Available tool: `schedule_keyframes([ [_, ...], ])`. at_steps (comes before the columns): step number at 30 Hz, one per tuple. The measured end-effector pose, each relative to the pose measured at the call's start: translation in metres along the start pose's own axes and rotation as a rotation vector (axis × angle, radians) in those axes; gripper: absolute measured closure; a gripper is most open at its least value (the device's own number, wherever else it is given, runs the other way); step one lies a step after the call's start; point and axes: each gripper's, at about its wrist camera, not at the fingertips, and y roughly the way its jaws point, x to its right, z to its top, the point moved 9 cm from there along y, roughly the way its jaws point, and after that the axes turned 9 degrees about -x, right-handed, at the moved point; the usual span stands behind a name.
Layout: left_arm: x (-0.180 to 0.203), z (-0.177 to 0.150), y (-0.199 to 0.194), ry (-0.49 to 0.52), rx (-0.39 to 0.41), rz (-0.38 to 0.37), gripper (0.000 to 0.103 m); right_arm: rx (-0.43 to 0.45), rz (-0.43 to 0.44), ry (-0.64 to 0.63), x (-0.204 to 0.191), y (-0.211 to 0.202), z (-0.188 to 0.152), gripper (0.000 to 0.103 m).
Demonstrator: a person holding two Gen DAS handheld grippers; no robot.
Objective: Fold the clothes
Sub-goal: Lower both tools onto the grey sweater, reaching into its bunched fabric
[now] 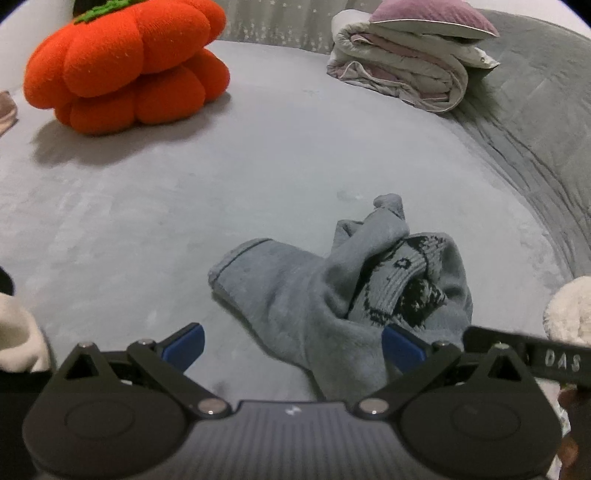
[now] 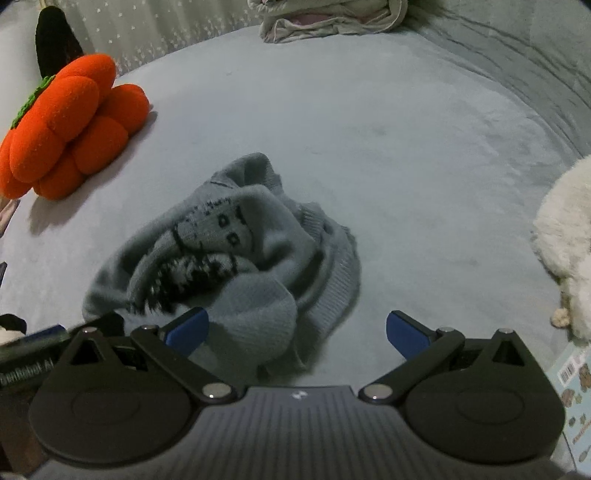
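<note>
Sweater (image 1: 332, 295) fabric, grey-blue with a black knitted pattern, lies crumpled in a heap on the grey bed (image 1: 258, 155), just in front of both grippers. In the left wrist view, the left gripper (image 1: 293, 345) has its jaws spread wide, and part of the sweater runs down between its blue fingertips (image 1: 186, 341) toward the gripper body; whether the cloth touches either pad cannot be told. A sleeve or hem with a dark edge line stretches flat to the left of the heap. At the right edge of that view, the black body of the other gripper shows beside a bit of white fleecy cloth (image 1: 570, 310). In the right wrist view, the right gripper (image 2: 297, 334) is likewise spread wide, gripping nothing; the sweater (image 2: 229, 251) bulges near its left fingertip, while the right fingertip sits over bare bed, apart from the cloth. The ribbed hem curls along the right side of the heap. A fluffy white thing (image 2: 569, 236) rests at the right edge of the bed. Farther off to the left sits an orange pumpkin-shaped cushion (image 1: 129, 70) with a green top, well apart from the sweater. At the far side lies a folded quilt (image 1: 402, 74) with a purple pillow (image 1: 432, 18) stacked on it, against the grey padded edge.
</note>
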Motion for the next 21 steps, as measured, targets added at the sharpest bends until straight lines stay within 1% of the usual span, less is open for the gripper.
schedule_keyframes([
  [4,-0.005,0.001,0.010,-0.025,0.010,-0.052,0.000,-0.022,0.029,0.025,0.001,0.018,0.005,0.000],
  [6,-0.004,0.001,0.014,-0.013,0.024,-0.069,0.000,-0.033,0.044,0.037,0.002,0.027,0.007,0.000],
  [12,0.009,0.000,0.024,0.103,0.087,-0.085,0.000,-0.061,0.087,0.071,0.004,0.052,0.014,0.000],
  [16,0.017,0.002,0.031,0.127,0.101,-0.098,0.000,-0.020,0.102,0.043,0.005,0.053,0.012,0.000],
  [18,0.021,-0.001,0.036,0.128,0.091,-0.110,0.000,0.006,0.101,0.019,0.006,0.051,0.009,0.000],
  [21,0.021,-0.007,0.044,0.098,0.067,-0.135,0.000,0.042,0.094,0.002,0.009,0.048,0.006,0.000],
])
